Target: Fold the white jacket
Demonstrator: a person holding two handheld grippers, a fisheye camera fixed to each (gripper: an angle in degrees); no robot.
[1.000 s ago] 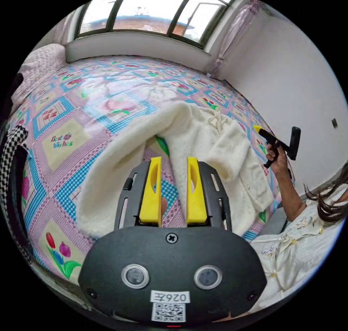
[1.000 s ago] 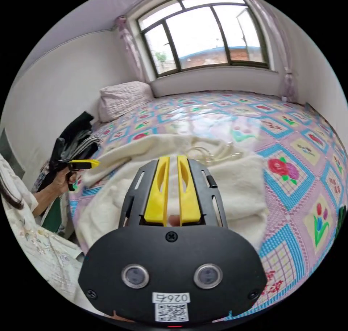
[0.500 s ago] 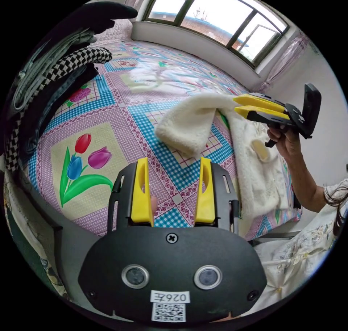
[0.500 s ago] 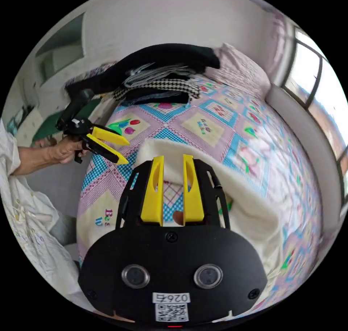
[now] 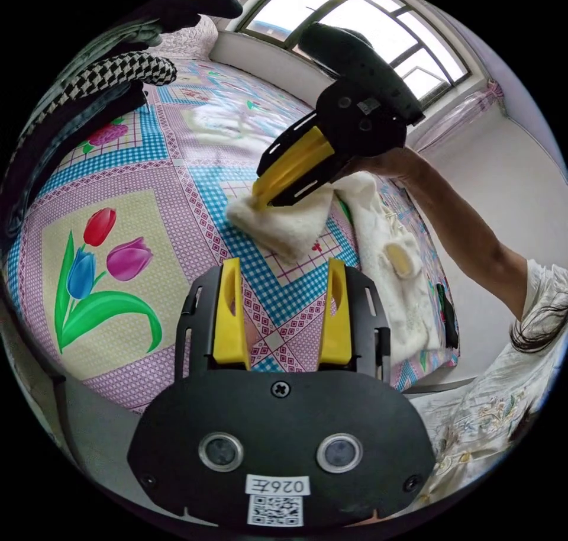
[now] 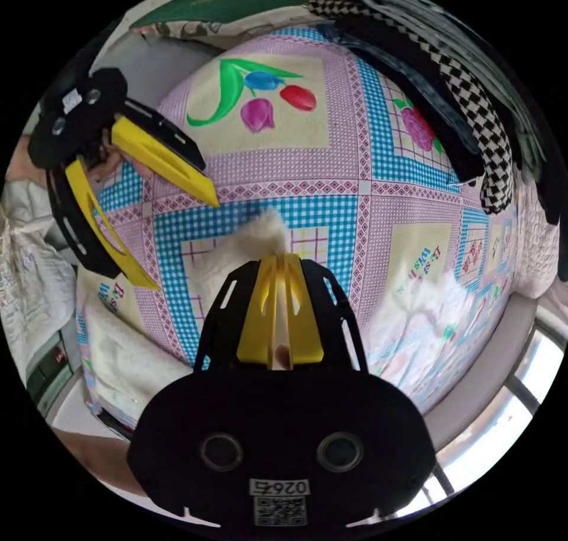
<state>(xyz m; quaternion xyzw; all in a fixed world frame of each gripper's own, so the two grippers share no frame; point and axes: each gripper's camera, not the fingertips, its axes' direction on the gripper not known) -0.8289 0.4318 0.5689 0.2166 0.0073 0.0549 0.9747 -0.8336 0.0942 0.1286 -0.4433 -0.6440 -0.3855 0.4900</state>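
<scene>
- Right now the right gripper (image 5: 263,195) is pinching the cuff end of the jacket's sleeve (image 5: 290,224), its yellow jaws pressed together on the fleece; in its own view the white tuft is sticking out past the closed tips (image 6: 278,263).
- Meanwhile the left gripper (image 5: 284,304) is hovering just near of that sleeve, jaws spread wide and holding nothing, with bare quilt (image 5: 118,197) showing between them.
- Across the bed, the jacket (image 5: 390,269) is lying along the right edge of the quilt, its body bunched toward the near corner and the one sleeve reaching left onto the blue checks.
- Over on the far left, a pile of dark and checked clothes (image 5: 106,85) is sitting well apart from the work.
- To my eye, the step in hand is carrying that sleeve back over the body, so the right gripper is wanting a low, level sweep that lets the fleece lay flat rather than roll.
- Ideally the left gripper is pinning the shoulder end or the body's edge while the sleeve travels; otherwise the thick pile is likely dragging the whole garment along.
- Also, the jacket is sitting close to the bed's edge, so pulling inward looks safer than outward.
</scene>
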